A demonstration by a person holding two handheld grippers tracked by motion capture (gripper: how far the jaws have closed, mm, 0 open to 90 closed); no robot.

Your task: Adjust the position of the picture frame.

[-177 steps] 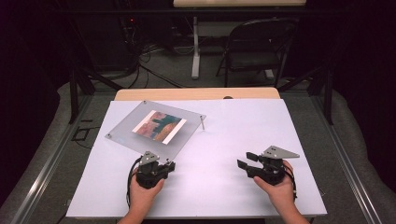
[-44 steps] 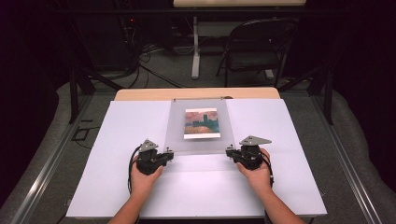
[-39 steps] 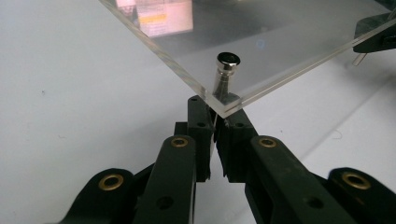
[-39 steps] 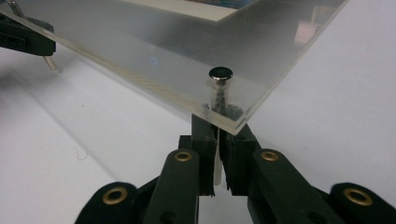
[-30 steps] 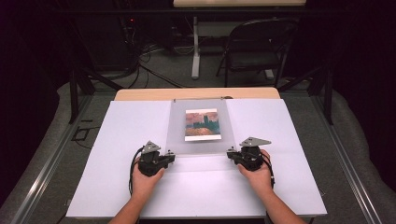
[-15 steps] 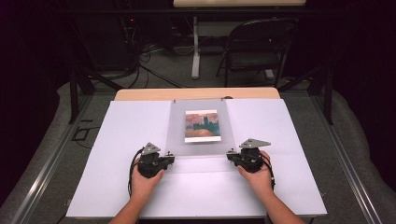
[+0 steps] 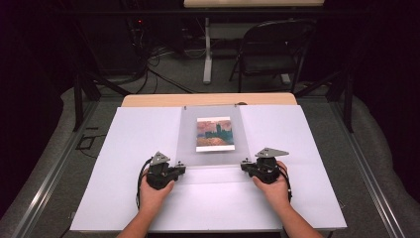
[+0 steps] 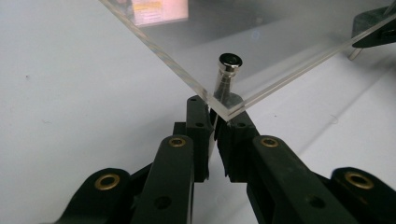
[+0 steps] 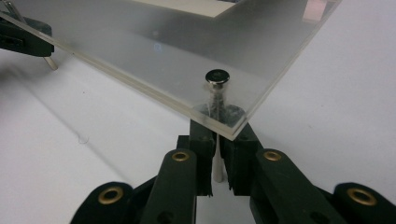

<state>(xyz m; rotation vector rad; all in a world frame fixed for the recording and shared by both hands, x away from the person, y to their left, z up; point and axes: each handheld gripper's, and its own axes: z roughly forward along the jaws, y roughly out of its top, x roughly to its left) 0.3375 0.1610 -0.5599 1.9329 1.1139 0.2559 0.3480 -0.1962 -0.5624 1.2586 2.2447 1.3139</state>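
We see a big white table [image 7: 124, 163], and in the middle of it lies a clear plastic frame [image 7: 213, 148] with a small picture [image 7: 214, 134] inside. The frame lies nearly flat. Its long side runs from the near edge of the table to the far edge, and the picture's top points to the far side. The frame stands on little silver legs at its corners.

Our left gripper [image 7: 179, 169] is at the near left corner of the frame. In the left gripper view, its jaws are pressed around the silver leg [image 8: 227, 77] under that corner, with the clear plate resting just above the jaw tips. The jaws have just let go a tiny bit, but the leg is between them and they touch it.

Our right gripper [image 7: 245, 166] is at the near right corner. In the right gripper view, its jaws squeeze the other silver leg [image 9: 217, 126] the same way, and they too have just eased a little.

Both hands rest on the table, well apart, one on each side.
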